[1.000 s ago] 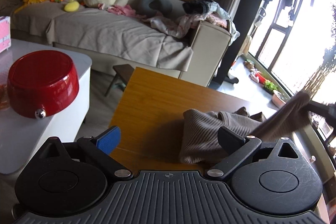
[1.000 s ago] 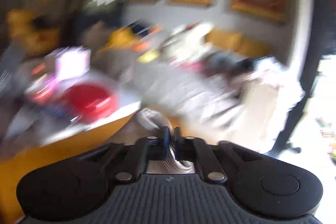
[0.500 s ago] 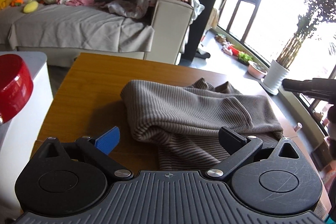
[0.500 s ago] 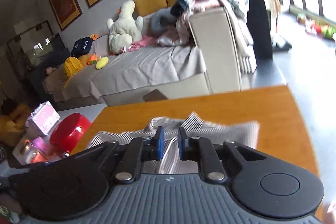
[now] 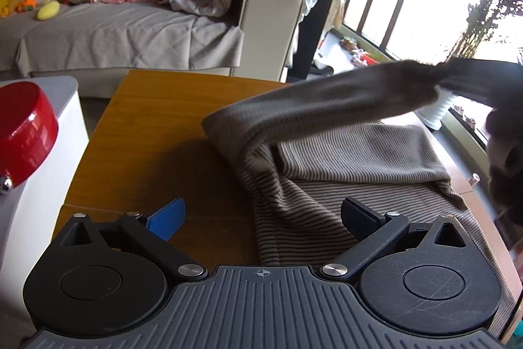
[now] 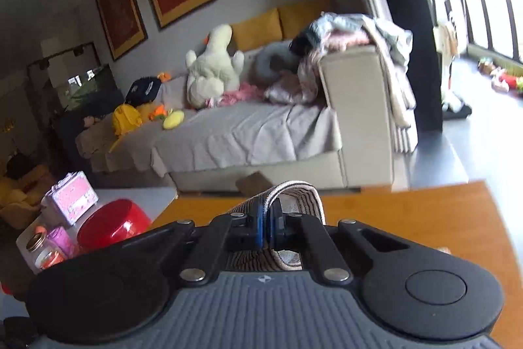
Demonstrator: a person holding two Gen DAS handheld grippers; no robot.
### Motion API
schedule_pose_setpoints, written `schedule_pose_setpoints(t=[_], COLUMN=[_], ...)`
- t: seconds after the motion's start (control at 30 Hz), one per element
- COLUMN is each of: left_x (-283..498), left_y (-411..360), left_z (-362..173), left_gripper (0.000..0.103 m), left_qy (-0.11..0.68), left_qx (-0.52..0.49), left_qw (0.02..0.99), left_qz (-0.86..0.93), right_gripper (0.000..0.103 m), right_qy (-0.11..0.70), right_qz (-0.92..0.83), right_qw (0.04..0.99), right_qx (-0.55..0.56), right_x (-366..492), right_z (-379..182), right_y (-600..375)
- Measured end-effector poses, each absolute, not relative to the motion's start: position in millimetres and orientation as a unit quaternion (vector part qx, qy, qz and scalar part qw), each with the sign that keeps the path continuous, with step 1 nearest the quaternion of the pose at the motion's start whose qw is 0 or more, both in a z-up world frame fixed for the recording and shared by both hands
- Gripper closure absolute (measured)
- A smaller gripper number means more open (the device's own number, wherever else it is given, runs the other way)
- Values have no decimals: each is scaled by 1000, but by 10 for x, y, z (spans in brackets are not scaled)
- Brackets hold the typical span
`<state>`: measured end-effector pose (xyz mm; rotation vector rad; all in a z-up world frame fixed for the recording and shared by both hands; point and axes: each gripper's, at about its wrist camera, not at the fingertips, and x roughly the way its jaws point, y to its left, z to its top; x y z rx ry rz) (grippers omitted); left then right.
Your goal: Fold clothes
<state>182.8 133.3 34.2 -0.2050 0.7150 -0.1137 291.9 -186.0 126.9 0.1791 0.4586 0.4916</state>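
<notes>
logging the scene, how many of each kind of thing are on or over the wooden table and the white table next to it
striped garment, on the wooden table, one end lifted by the right hand-held gripper: 1
red bowl: 1
pink box: 1
glass jars: 2
left hand-held gripper, open: 1
total: 6

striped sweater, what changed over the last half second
The right gripper, shut on a fold of the striped sweater, has lifted that part off the wooden table and stretched it up to the right; half a second ago it lay flat. The left gripper stayed open, holding nothing.
</notes>
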Motion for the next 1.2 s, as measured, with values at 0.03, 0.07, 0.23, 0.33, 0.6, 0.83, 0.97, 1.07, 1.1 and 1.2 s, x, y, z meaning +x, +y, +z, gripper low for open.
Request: schedule_pose_setpoints(t=[0.03,0.07,0.23,0.33,0.6,0.83,0.97,1.07,1.1,1.2], left_x=[1842,1861,1983,2088,2540,2609,2600,2604,2607,2627], left_y=[1329,1312,1115,969,524,315,308,313,312,300], left_z=[338,332,355,409,266,-84,-87,-91,-92,-101], left_gripper=[0,0,0,0,0,0,0,0,0,0], left_qy=[349,349,343,332,323,311,310,311,312,317], left_qx=[-104,-105,-85,-73,-80,-11,-9,-6,-2,13], left_qw=[930,929,931,934,932,943,943,943,943,941], left_qz=[-58,-62,-90,-108,-146,-118,-117,-118,-118,-117], right_gripper=[99,99,99,99,95,36,12,2,2,0], right_qy=[216,213,249,284,345,284,235,252,267,289], right_qz=[227,214,170,161,107,89,156,193,188,179], right_qw=[946,950,950,940,927,954,958,941,936,925], right_qx=[80,75,83,100,103,32,57,115,130,168], right_x=[2931,2940,2966,2981,2949,2589,2414,2482,2541,2685], right_z=[1338,1377,1197,906,178,408,549,458,379,107], right_y=[-1953,-2061,-2471,-2565,-2629,-2449,-2295,-2246,-2245,-2320])
